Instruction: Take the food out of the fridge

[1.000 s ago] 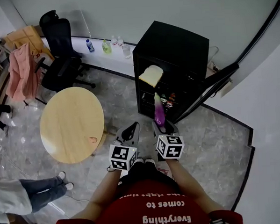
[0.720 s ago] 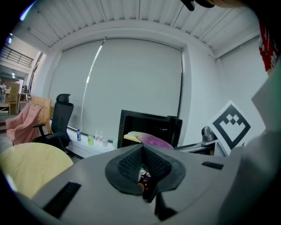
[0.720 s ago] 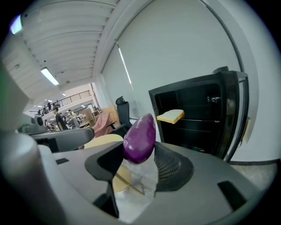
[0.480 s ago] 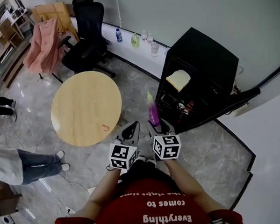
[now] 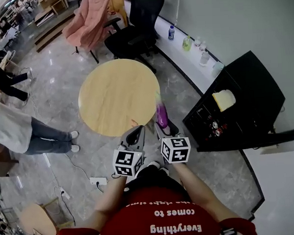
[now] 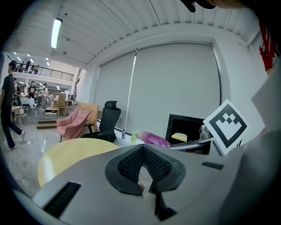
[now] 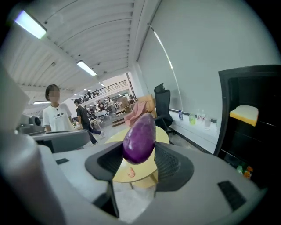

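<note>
My left gripper [image 5: 135, 136] is pinched together, empty. My right gripper [image 5: 163, 132] clamps the eggplant [image 5: 162, 114] by its thick end, the desk [image 5: 117, 91] just ahead. Its skin looks smooth, probably slippery; that thick part seems safest.

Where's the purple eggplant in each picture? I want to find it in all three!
Head view: the eggplant is just below the middle, sticking up from the right gripper, at the table's near edge.
Left gripper view: the eggplant is near the middle, lying sideways beyond the jaws.
Right gripper view: the eggplant is dead centre, clamped between the jaws.
Shared landmark: the round wooden table, beside or behind it in every view.
</note>
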